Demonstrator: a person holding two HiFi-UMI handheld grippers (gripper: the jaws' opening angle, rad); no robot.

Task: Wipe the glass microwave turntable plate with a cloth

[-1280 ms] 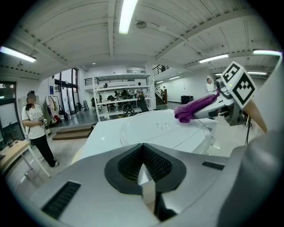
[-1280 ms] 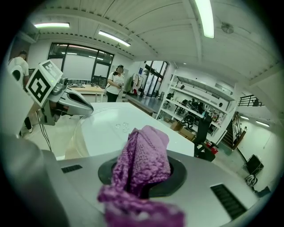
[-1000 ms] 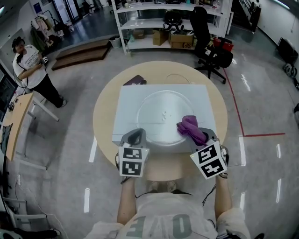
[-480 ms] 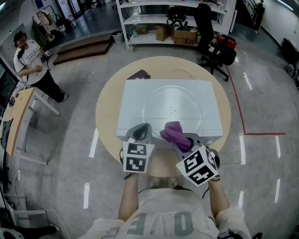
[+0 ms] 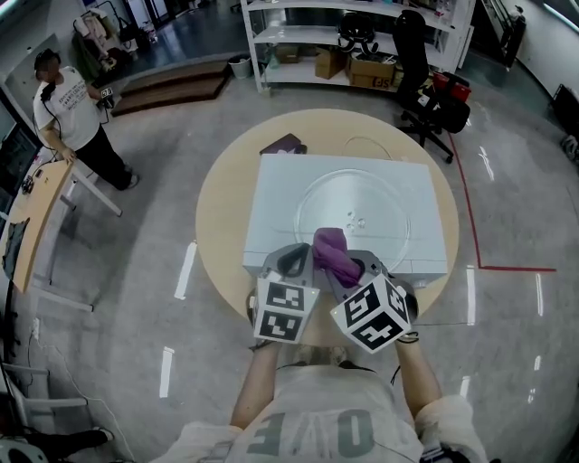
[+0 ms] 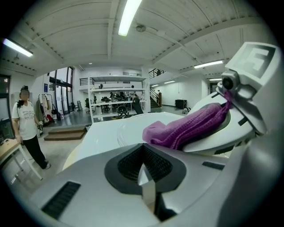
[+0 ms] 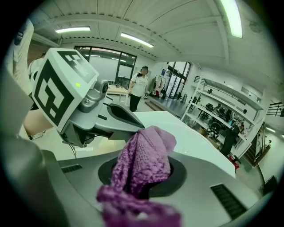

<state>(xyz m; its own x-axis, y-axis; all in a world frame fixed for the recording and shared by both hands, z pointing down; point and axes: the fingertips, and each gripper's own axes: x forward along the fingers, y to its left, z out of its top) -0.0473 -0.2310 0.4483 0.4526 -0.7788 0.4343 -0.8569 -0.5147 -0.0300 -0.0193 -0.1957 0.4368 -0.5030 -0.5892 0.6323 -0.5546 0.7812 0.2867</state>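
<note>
Round beige table (image 5: 217,226) on a glossy grey floor carries a white box (image 5: 271,208), w/ the glass turntable plate (image 5: 380,212) lying flat on its top, centre-right. Both grippers are side by side at the box's near edge. Right gripper (image 5: 353,269): jaws clamped on a purple cloth (image 5: 333,253), bunched betw. them, w/ its free end over the plate's near rim; contact w/ the glass can't be told. Left gripper (image 6: 144,170): jaws closed together, nothing betw. them, tip just beside the cloth at the box's near-left part. A small dark object (image 5: 283,145) sits on the table behind the box. Bkgd: white shelving (image 5: 353,18), black office chair (image 5: 425,63), a person (image 5: 72,118) standing by a desk at far left.
</note>
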